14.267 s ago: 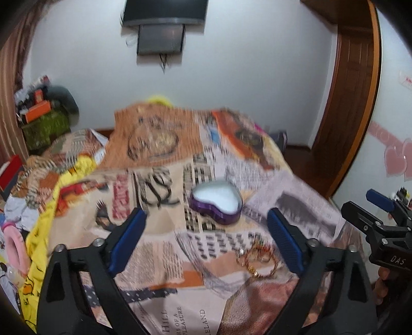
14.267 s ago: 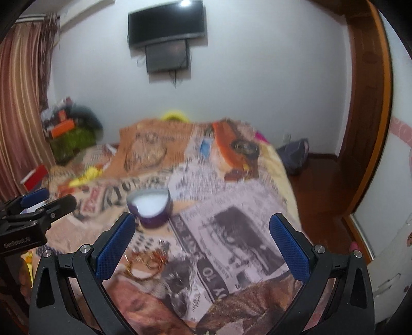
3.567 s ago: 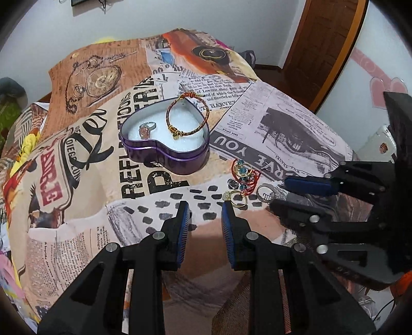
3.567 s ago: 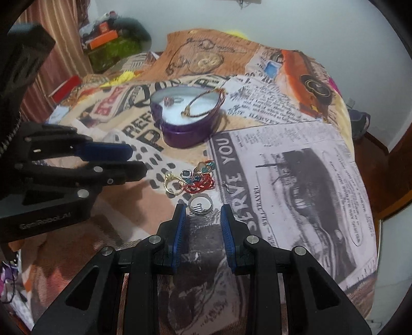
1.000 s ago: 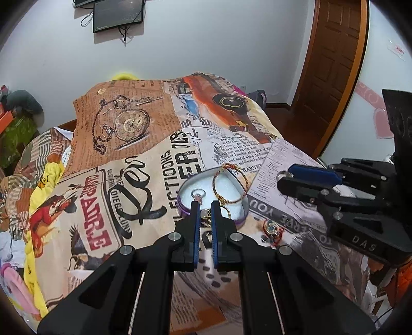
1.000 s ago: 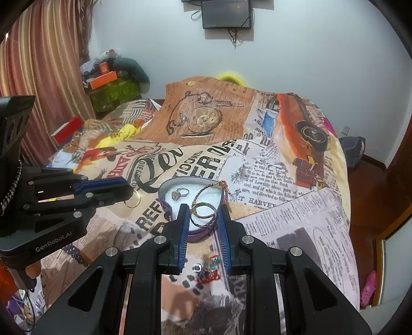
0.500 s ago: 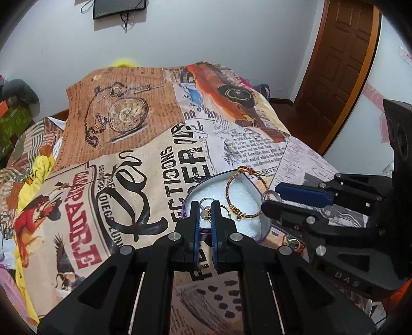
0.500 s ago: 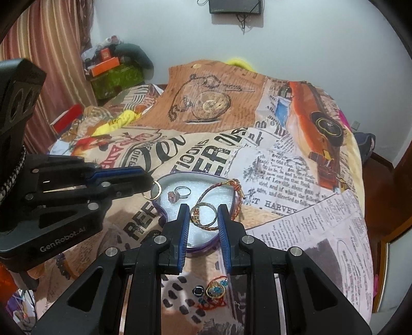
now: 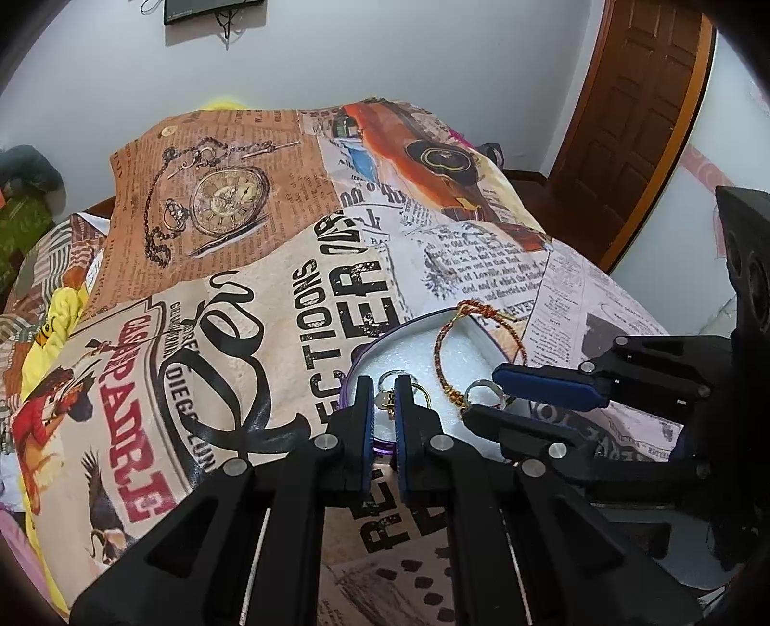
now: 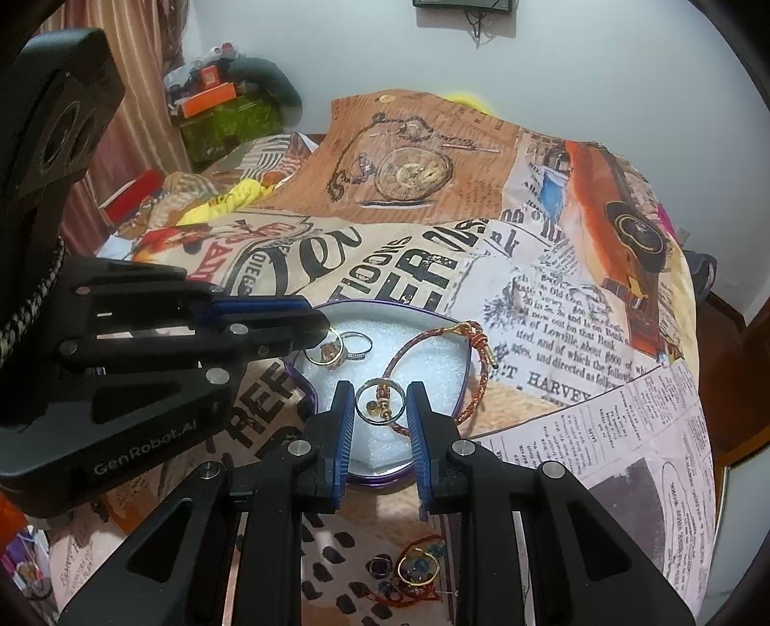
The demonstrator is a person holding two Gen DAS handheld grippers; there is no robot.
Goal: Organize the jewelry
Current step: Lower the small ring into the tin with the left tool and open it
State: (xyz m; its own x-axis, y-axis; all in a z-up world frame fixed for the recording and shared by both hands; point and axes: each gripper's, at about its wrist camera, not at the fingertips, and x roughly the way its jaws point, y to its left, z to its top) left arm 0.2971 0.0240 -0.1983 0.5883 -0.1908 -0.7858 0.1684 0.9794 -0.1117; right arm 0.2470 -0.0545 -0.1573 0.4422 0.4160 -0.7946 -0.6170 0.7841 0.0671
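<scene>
A purple heart-shaped box (image 10: 308,392) with white foam lining sits on the printed bedspread. In it lie a red-gold cord bracelet (image 10: 435,339) and a silver ring (image 10: 358,344). My left gripper (image 9: 383,390) is shut on a gold ring (image 9: 419,392) and holds it over the box's left side; it also shows in the right wrist view (image 10: 329,351). My right gripper (image 10: 380,402) is shut on a silver ring (image 10: 380,400) above the box's near part. In the left wrist view this ring (image 9: 483,391) shows beside the bracelet (image 9: 450,344).
More jewelry (image 10: 411,575) lies loose on the bedspread just in front of the box. A wooden door (image 9: 640,120) stands at the right. Clutter (image 10: 226,106) piles at the far left of the bed. A TV (image 9: 211,9) hangs on the wall.
Both grippers have moved down and forward toward the box with their rings. The rings now hang just over the foam.
</scene>
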